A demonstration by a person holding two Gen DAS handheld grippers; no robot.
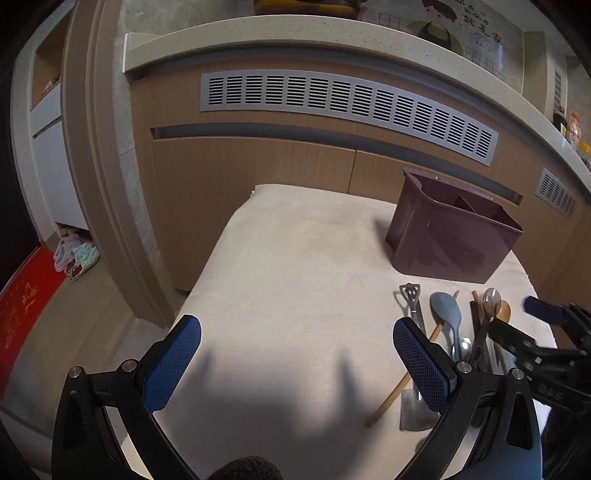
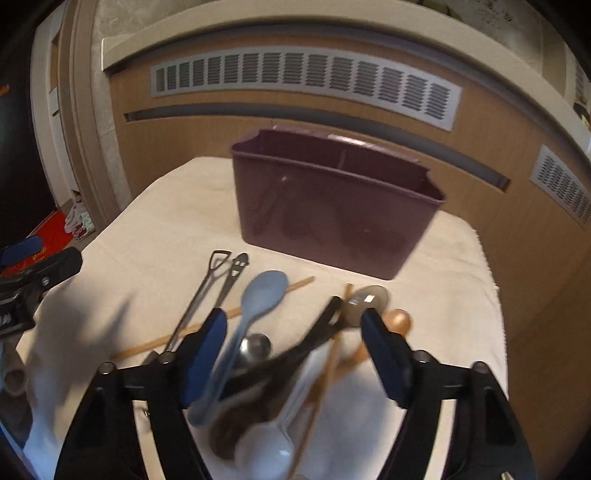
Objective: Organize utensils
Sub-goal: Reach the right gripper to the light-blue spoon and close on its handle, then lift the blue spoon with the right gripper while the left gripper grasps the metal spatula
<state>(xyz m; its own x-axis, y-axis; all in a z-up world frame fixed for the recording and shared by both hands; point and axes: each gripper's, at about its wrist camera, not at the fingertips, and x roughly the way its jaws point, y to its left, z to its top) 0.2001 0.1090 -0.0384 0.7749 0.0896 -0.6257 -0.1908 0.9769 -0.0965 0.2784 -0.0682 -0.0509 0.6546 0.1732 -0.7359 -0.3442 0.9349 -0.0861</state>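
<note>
Kitchen setting: wood-fronted cabinets (image 1: 258,173) with a grey vent grille (image 1: 347,99) under a pale countertop (image 1: 295,33), red mat (image 1: 26,306) on the floor at far left. Cream cloth-covered table (image 1: 288,266) in front of the cabinets. Dark maroon utensil caddy (image 2: 332,206) stands upright at the far right of the table, inner divider visible, compartments look empty.

Utensil pile (image 2: 266,332) lies loose on the cloth near the caddy's front, apart from it: slotted metal spatula (image 1: 412,295), blue-grey spoon (image 2: 264,291), wooden chopstick (image 2: 229,317) crossing under it, metal spoon (image 2: 367,301), copper-toned spoon (image 2: 397,321), white spoon (image 2: 266,446) nearest the camera, dark handles mixed in, hard to separate through blur.

Right gripper (image 2: 291,325) is low over the pile, jaws partly apart, straddling several handles; pads not seen pressing on anything, nothing lifted. Left gripper (image 1: 295,339) hovers over bare cloth left of the pile, jaws wide apart, nothing between them; its right finger overlaps the spatula handle in view, contact unclear.
</note>
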